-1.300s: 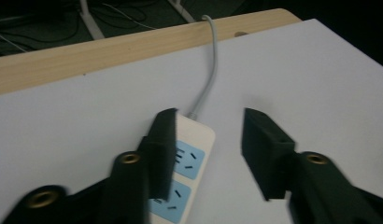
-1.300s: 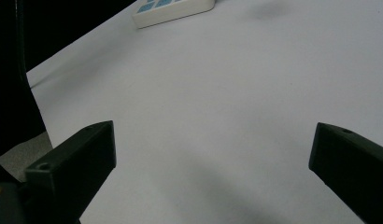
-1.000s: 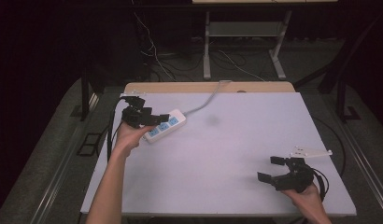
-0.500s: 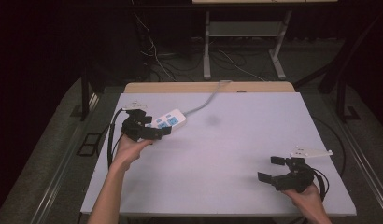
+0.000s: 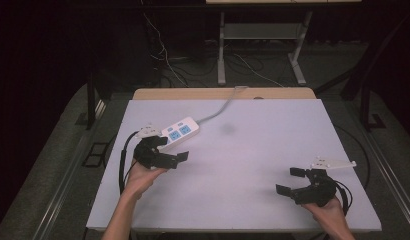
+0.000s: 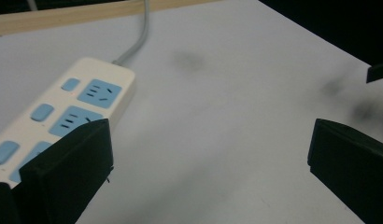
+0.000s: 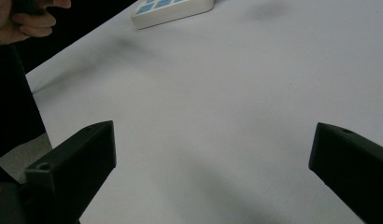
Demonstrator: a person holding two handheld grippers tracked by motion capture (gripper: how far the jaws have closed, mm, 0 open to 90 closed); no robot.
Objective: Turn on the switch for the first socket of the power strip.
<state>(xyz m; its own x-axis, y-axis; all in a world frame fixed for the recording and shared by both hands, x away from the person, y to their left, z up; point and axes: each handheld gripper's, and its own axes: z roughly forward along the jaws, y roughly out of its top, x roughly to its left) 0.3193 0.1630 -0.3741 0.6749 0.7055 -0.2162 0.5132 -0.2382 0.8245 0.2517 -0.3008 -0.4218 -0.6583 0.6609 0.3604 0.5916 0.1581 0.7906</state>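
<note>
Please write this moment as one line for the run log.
left gripper: open, just opened, beside power strip, nothing between jaws | right gripper: open, empty, over table

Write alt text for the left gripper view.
A white power strip with blue sockets lies on a pale table, its grey cable running toward the far wooden edge. The left gripper has its two black jaws wide apart with nothing between them; the left jaw overlaps the strip's near end in the picture.

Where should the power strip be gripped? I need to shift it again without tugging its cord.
Probably across the narrow width of the power strip, at the free end away from its cord. It lies flat with long parallel sides, so the open left tool, already beside that end, could straddle it from above.
</note>
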